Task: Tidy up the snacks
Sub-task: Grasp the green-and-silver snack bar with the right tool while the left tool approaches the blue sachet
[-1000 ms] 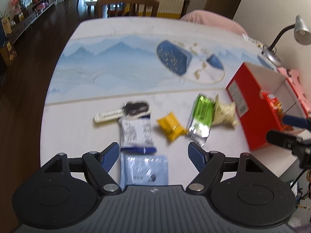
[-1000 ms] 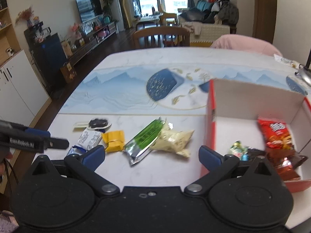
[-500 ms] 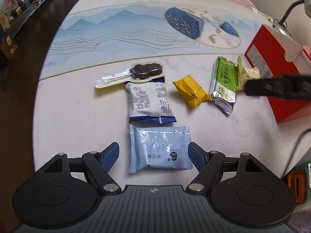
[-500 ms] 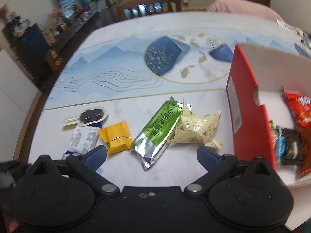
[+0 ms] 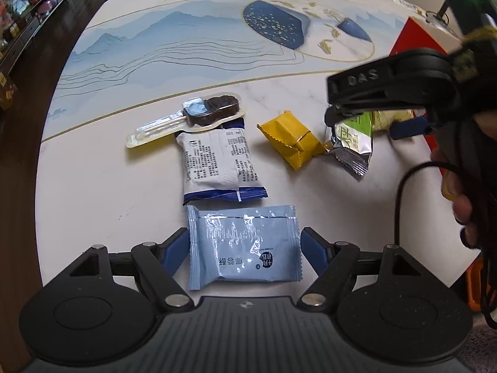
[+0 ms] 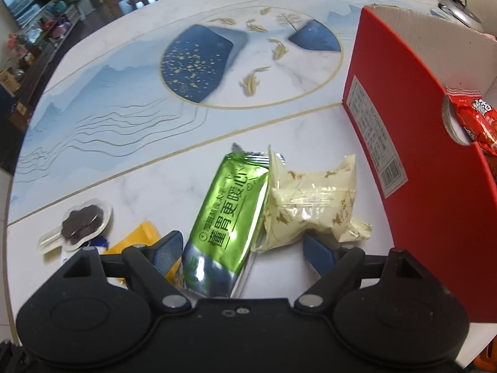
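Note:
My left gripper (image 5: 245, 248) is open, its fingers on either side of a light blue snack packet (image 5: 243, 248) lying on the table. Beyond it lie a white and navy packet (image 5: 217, 164), a chocolate lolly in clear wrap (image 5: 198, 116) and a yellow packet (image 5: 292, 143). My right gripper (image 6: 242, 251) is open, low over a green packet (image 6: 230, 214) and a cream packet (image 6: 310, 205). The green packet's lower end lies between its fingers. The red box (image 6: 400, 143) stands at the right.
The red box holds a red snack bag (image 6: 475, 118). A desk lamp base (image 6: 459, 9) stands behind the box. The right gripper body (image 5: 403, 90) and the hand holding it fill the right side of the left wrist view. The table edge (image 5: 46, 155) curves at the left.
Both grippers have come down and closer to the table. The left now brackets the light blue packet; the right has moved left from the box to over the green and cream packets.

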Available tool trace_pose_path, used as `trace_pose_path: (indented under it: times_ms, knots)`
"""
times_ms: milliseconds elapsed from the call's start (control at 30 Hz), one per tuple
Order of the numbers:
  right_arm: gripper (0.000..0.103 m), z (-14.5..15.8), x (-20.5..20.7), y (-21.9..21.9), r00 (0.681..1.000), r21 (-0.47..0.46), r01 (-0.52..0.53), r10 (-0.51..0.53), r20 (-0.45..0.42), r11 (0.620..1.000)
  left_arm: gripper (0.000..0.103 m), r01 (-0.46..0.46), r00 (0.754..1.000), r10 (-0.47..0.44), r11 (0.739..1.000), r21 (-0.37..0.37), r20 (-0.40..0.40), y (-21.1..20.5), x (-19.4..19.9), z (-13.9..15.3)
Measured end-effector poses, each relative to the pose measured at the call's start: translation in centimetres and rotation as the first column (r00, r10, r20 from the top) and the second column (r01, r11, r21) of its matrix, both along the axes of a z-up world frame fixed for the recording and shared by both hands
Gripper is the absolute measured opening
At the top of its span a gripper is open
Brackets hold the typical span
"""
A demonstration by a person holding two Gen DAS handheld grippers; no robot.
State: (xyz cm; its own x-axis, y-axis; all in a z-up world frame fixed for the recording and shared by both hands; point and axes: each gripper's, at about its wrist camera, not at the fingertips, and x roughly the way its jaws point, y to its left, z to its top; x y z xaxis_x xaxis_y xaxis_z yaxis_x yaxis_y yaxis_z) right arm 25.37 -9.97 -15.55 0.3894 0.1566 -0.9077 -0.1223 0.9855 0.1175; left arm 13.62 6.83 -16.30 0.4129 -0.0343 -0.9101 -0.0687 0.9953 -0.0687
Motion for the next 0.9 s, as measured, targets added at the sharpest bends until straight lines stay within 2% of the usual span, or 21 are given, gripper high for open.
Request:
trace_pose_path:
  times_ms: [200,400,567,767,833,867,900]
  knots:
    - [0.084,-0.4,0.1,0.8,0.999,-0.047,-0.026,0.027,0.022,0.999,0.078,0.026,0.999,-0.026,0.999,0.033,-0.027,-0.4,0.1,-1.1]
    - [0.082,-0.9,-0.2,1.9,0.995,-0.122,-0.093,0.098,0.036,0.988,0.078,0.048,0.999,-0.048,0.997,0.057,-0.010,-1.0,-0.1,-1.2]
    - [0.079,-0.8,-0.5,1.9,0.991,-0.131,-0.123,0.130,0.045,0.984,0.078,0.053,0.999,-0.053,0.996,0.072,-0.005,-1.2,-0.2,-1.2]
    - [0.065,-0.4,-1.2,1.3,0.988,-0.121,-0.134,0.142,0.055,0.983,0.072,0.033,0.999,-0.033,0.998,0.056,-0.005,-1.1,-0.3,-1.1]
    - [0.054,-0.3,-1.4,1.0,0.987,-0.123,-0.140,0.148,0.062,0.983,0.070,0.026,1.000,-0.026,0.998,0.053,-0.003,-1.1,-0.5,-1.0]
    - [0.051,-0.2,-1.5,0.9,0.986,-0.124,-0.145,0.154,0.065,0.982,0.067,0.022,1.000,-0.022,0.999,0.049,-0.002,-1.0,-0.5,-1.0]
    - [0.049,-0.2,-1.5,0.7,0.986,-0.120,-0.148,0.156,0.065,0.982,0.060,0.011,1.000,-0.011,0.999,0.046,0.002,-1.0,-0.6,-0.9]
